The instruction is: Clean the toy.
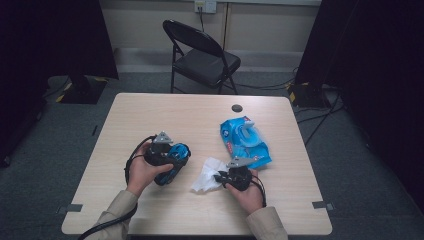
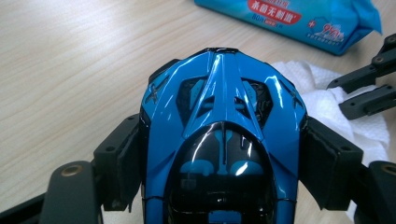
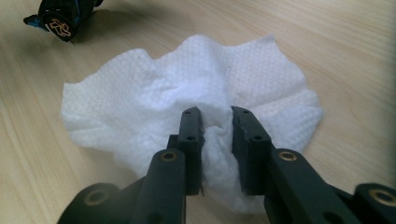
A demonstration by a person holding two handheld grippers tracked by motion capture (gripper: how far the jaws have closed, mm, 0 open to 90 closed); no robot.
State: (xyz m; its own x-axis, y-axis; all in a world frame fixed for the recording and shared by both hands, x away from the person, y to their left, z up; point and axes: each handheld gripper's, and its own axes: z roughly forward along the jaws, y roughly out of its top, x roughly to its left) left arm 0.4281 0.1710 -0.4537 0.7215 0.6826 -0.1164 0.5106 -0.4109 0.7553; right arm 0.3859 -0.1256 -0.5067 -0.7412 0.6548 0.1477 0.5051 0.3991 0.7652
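Note:
A glossy blue and black toy car (image 2: pixel 219 107) sits nose-forward between my left gripper's (image 2: pixel 224 133) padded jaws, which clamp its two sides. From above, that car (image 1: pixel 170 175) is held just over the table's front left, in the left gripper (image 1: pixel 176 156). A crumpled white wipe (image 3: pixel 140 93) lies on the wood. My right gripper (image 3: pixel 217 116) pinches a raised fold of it between nearly closed jaws. The high view shows the wipe (image 1: pixel 206 175) just left of the right gripper (image 1: pixel 221 178). In the left gripper view the wipe (image 2: pixel 327 93) lies beyond the car.
A blue pack of wet wipes (image 1: pixel 245 140) lies on the wooden table (image 1: pixel 175 115) behind the right hand, its flap up. A small dark round spot (image 1: pixel 237 108) sits near the far edge. A black folding chair (image 1: pixel 202 57) stands beyond the table.

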